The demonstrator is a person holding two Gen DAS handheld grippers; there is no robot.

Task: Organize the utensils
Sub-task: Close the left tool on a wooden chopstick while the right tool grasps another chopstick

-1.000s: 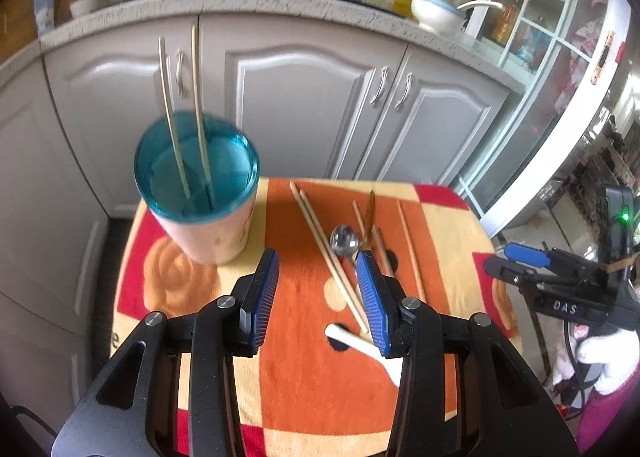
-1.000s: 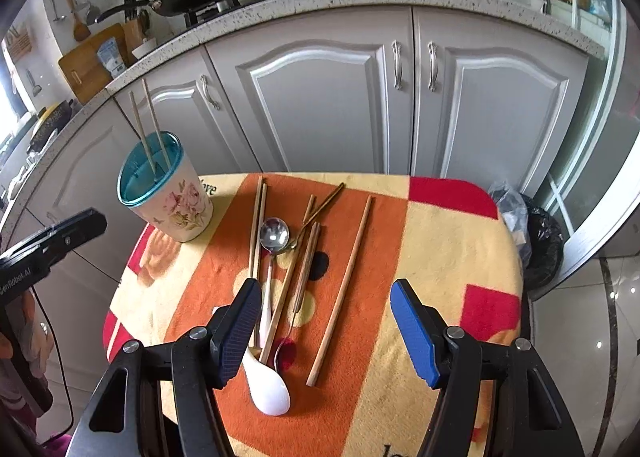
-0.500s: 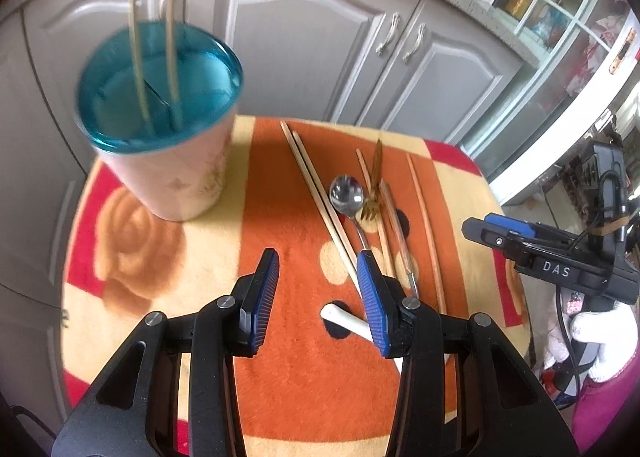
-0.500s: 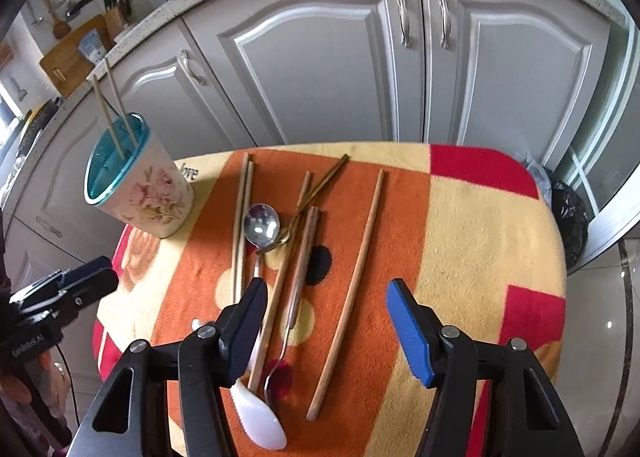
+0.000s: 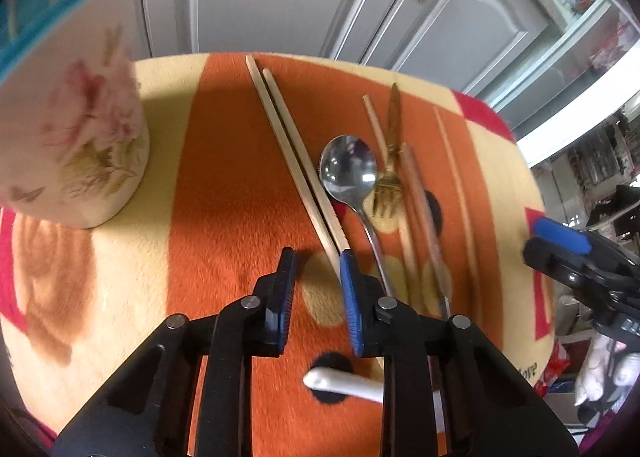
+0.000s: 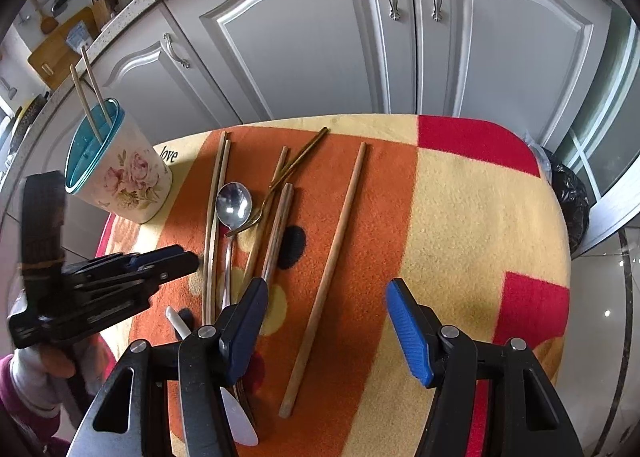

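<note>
My left claw (image 5: pixel 316 257) has dropped low over the tabletop (image 5: pixel 132 265) and its jaws have just been closing — now narrow, nothing between them, the pale chopstick pair (image 5: pixel 296 161) just outside the right-hand pad. No grip yet. My right claw (image 6: pixel 326 297) hangs wide above the lone brown chopstick (image 6: pixel 332 261), empty. The flowered cup (image 6: pixel 120 173) holds two chopsticks; spoon (image 5: pixel 348 169) and fork (image 5: pixel 390 153) lie unsorted — pickup pending.
</note>
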